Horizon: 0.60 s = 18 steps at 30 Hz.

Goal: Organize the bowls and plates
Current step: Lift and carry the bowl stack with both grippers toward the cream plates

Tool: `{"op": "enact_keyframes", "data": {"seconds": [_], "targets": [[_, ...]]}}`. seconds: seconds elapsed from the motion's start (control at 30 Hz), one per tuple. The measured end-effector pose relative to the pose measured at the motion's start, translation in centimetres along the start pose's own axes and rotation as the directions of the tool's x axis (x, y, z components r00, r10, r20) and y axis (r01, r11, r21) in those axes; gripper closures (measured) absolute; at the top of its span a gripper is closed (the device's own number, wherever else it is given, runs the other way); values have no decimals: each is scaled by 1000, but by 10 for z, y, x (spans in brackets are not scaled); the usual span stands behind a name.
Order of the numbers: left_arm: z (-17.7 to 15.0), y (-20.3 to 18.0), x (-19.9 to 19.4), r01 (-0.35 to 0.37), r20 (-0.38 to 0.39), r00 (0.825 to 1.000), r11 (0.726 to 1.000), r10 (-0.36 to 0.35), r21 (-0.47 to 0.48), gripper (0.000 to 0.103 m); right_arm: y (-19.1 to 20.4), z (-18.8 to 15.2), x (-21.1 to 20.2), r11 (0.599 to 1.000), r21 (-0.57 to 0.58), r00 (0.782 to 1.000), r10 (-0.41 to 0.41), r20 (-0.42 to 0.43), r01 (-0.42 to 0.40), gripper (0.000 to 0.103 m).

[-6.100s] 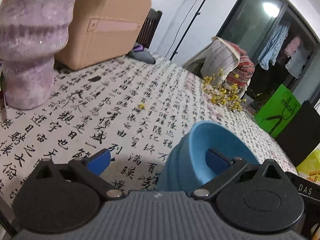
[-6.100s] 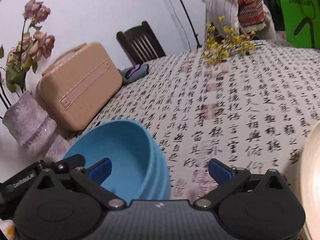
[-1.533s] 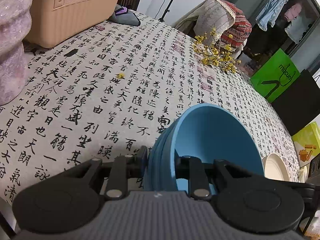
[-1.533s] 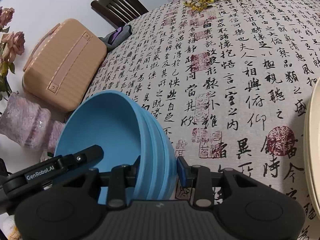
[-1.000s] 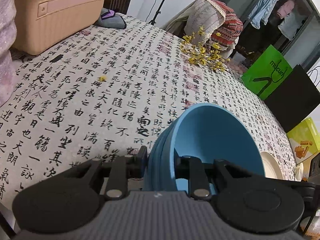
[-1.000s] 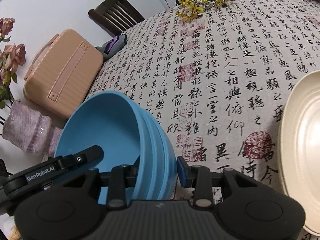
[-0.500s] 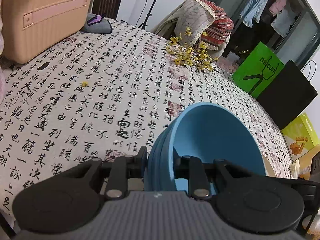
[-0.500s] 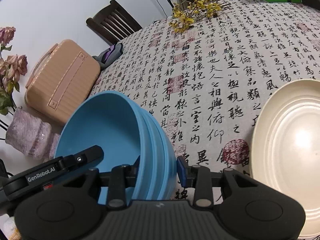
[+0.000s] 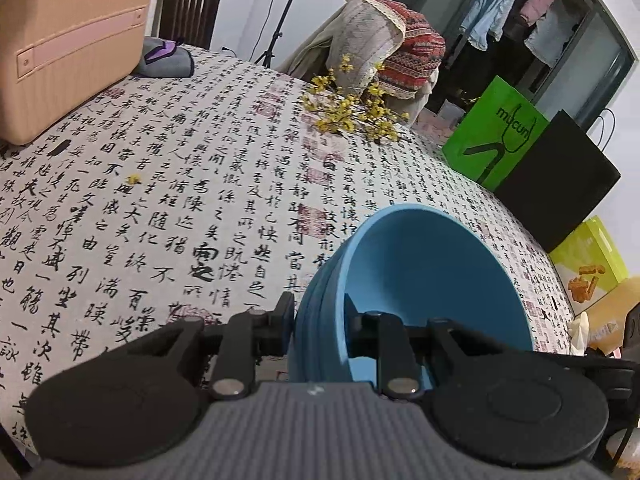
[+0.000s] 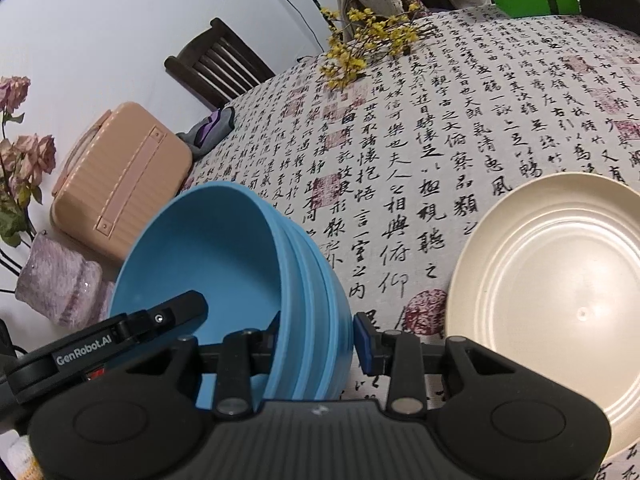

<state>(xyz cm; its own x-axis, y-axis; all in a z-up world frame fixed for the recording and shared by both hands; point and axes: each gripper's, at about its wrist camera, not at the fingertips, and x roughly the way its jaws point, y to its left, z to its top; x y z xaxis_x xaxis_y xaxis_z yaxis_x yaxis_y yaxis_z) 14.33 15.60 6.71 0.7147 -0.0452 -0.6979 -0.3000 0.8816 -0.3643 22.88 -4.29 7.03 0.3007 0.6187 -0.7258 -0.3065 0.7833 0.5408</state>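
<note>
A stack of nested blue bowls [image 9: 432, 280] is held up above the table between both grippers. My left gripper [image 9: 318, 316] is shut on the stack's left rim, one finger inside and one outside. My right gripper [image 10: 318, 334] is shut on the opposite rim of the blue bowls [image 10: 224, 256]. The left gripper's body shows at the lower left in the right wrist view. A cream ribbed plate [image 10: 560, 288] lies on the tablecloth to the right of the bowls.
The table has a calligraphy-print cloth [image 9: 180, 184]. A peach case [image 9: 68, 40], a grey-purple pouch [image 9: 164, 60], a lilac vase [image 10: 60, 284] and yellow flower sprigs [image 9: 356, 116] lie at the far side. A green bag [image 9: 496, 136] and a black bag stand beyond the right edge.
Both grippers shut on the bowl stack's rim and lifted it, carrying it to the right. The cream plate has come fully into the right wrist view.
</note>
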Motion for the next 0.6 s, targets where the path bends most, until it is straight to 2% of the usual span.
{"op": "enact_keyframes", "data": {"seconds": [0.6], "targets": [[-7,-49,9,47,-8,999,997,-47,54,80,-38,3,-37,999,36,998,-26,55,24,69]]}}
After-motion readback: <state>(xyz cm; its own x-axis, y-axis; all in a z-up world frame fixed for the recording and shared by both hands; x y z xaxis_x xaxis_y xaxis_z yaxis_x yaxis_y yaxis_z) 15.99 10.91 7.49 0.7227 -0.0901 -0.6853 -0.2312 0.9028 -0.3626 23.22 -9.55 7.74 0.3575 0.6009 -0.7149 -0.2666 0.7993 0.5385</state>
